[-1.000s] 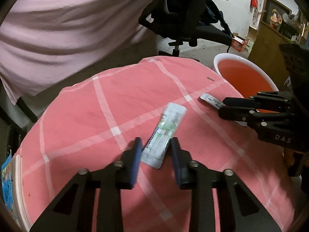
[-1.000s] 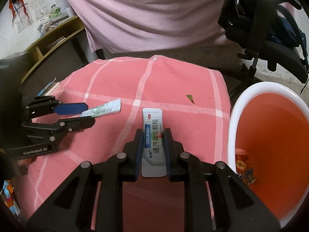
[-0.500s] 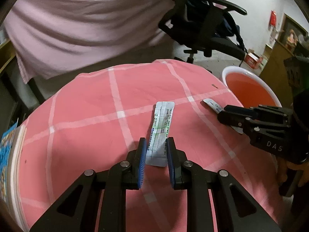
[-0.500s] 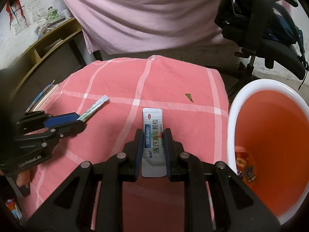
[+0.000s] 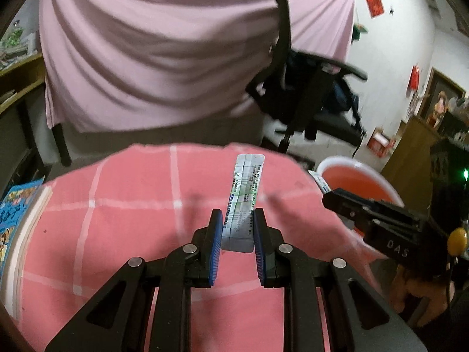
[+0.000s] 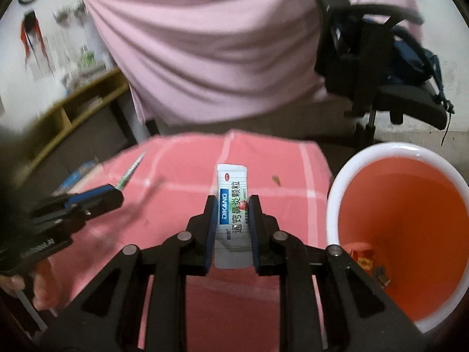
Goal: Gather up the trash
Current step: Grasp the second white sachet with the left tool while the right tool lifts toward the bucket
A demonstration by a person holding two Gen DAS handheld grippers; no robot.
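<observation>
The surface [image 5: 132, 220] wears a pink cloth with white check lines, and behind it hangs a pale pink sheet [image 5: 176, 44]. A black office chair [image 5: 307, 94] stands at 1 o'clock in your left view, and wooden shelves [image 6: 73, 111] run at 10 o'clock in your right view.

Compared with half a second ago, both sachets have come up off the cloth, and both views now look more level into the room.

Your left tool [image 5: 237, 234] is closed on the grey-green sachet [image 5: 244, 193], which stands up between the blue pads [image 5: 215, 246]. Your right tool [image 6: 233, 220] is closed on the white DIKANG sachet [image 6: 233, 202], also held upright.

The orange bin with white rim [image 6: 410, 228] waits at 3 o'clock of the right tool, with some small trash [image 6: 363, 258] at its bottom. A small leaf scrap [image 6: 275, 179] lies on the cloth at 1 o'clock. A picture book [image 5: 11, 226] rests on the surface edge at 9 o'clock in the left view.
</observation>
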